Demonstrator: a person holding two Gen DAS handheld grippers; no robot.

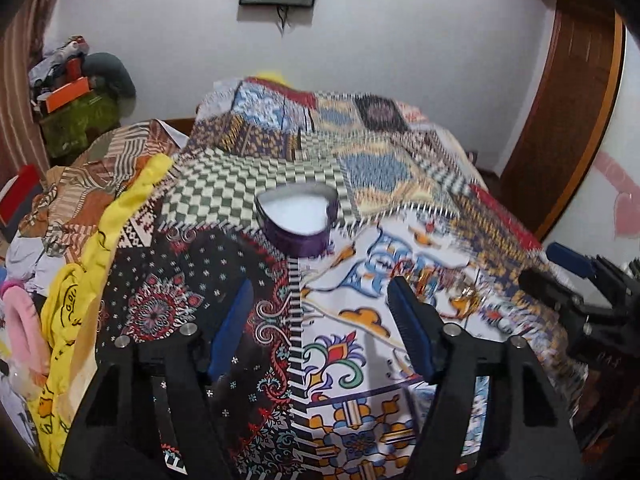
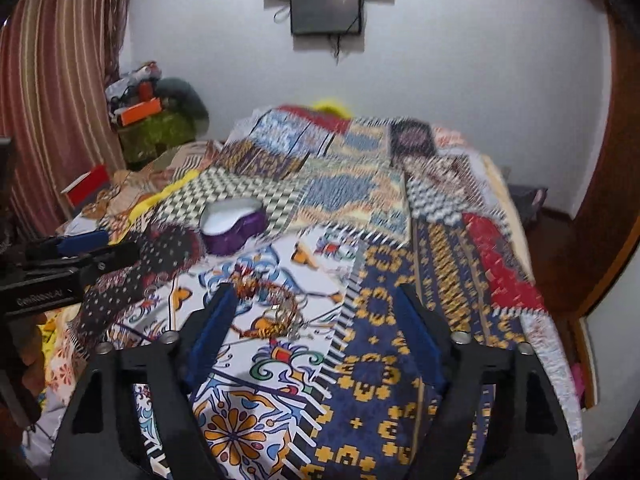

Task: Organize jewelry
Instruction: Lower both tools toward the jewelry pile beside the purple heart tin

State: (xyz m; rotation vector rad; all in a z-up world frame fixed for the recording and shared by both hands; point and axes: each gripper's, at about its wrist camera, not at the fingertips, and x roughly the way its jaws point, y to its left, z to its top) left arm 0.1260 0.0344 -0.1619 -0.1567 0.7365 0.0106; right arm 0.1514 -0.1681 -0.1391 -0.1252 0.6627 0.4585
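A purple heart-shaped box (image 1: 296, 220) with a white lining stands open on the patchwork bedspread (image 1: 372, 152); it also shows in the right wrist view (image 2: 233, 229). A heap of gold and red jewelry (image 2: 272, 307) lies on the white patch, just right of my right gripper's left finger (image 2: 212, 332); it appears blurred in the left wrist view (image 1: 444, 284). My left gripper (image 1: 324, 328) is open and empty, hovering in front of the box. My right gripper (image 2: 316, 332) is open and empty, low over the bedspread beside the jewelry. Each gripper shows in the other's view: the right one (image 1: 576, 276), the left one (image 2: 80, 248).
Piled clothes, a yellow cloth (image 1: 100, 248) and a pink item (image 1: 20, 320) lie along the bed's left side. A green box with orange items (image 1: 80, 120) stands by the striped curtain (image 2: 52, 92). A wooden door (image 1: 568, 120) is at right. A dark screen (image 2: 326, 10) hangs on the wall.
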